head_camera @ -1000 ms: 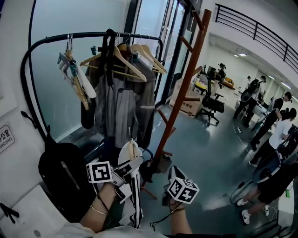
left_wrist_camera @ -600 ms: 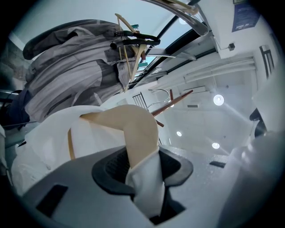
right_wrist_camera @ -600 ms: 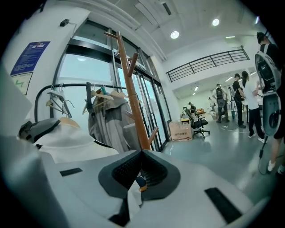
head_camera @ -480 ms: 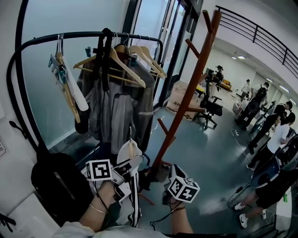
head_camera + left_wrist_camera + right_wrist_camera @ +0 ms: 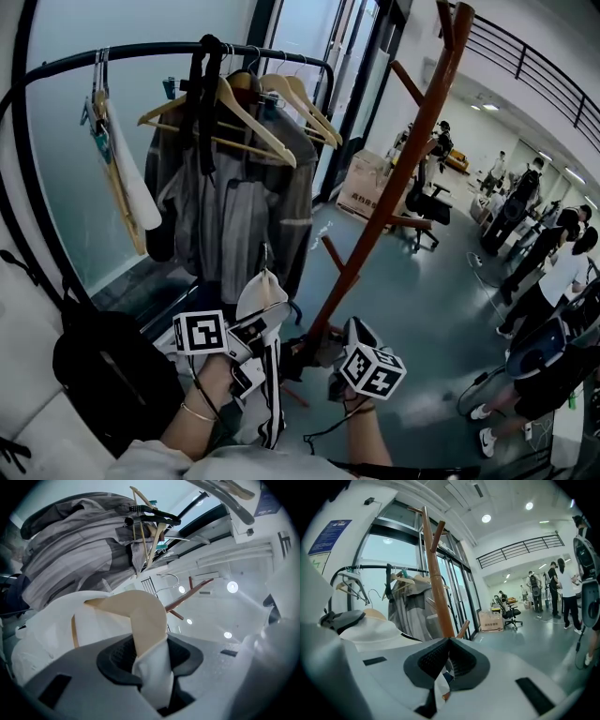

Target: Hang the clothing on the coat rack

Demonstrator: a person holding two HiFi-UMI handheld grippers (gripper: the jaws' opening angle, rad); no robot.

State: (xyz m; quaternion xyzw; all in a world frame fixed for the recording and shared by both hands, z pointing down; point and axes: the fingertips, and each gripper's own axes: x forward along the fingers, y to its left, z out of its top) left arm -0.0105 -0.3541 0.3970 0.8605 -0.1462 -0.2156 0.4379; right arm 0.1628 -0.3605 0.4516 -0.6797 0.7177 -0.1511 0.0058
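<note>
A white garment with dark stripes (image 5: 272, 375) hangs on a pale wooden hanger (image 5: 262, 292) low in the head view. My left gripper (image 5: 258, 330) is shut on the hanger's shoulder together with the white collar cloth (image 5: 152, 677); the wooden hanger (image 5: 140, 616) rises straight out of the jaws. My right gripper (image 5: 323, 349) sits just right of the garment, shut on a fold of its white and dark cloth (image 5: 439, 686). The brown wooden coat rack (image 5: 394, 178) slants up right behind both grippers, its pole (image 5: 436, 578) close ahead in the right gripper view.
A black clothes rail (image 5: 141, 52) at the back left carries wooden hangers (image 5: 253, 122) and a grey jacket (image 5: 234, 206). A black backpack (image 5: 103, 375) lies at lower left. An office chair (image 5: 427, 211), a cardboard box (image 5: 366, 192) and several people (image 5: 553, 272) are off to the right.
The head view has shifted, so the coat rack and rail stand higher and nearer in the picture. Both grippers keep their hold and place.
</note>
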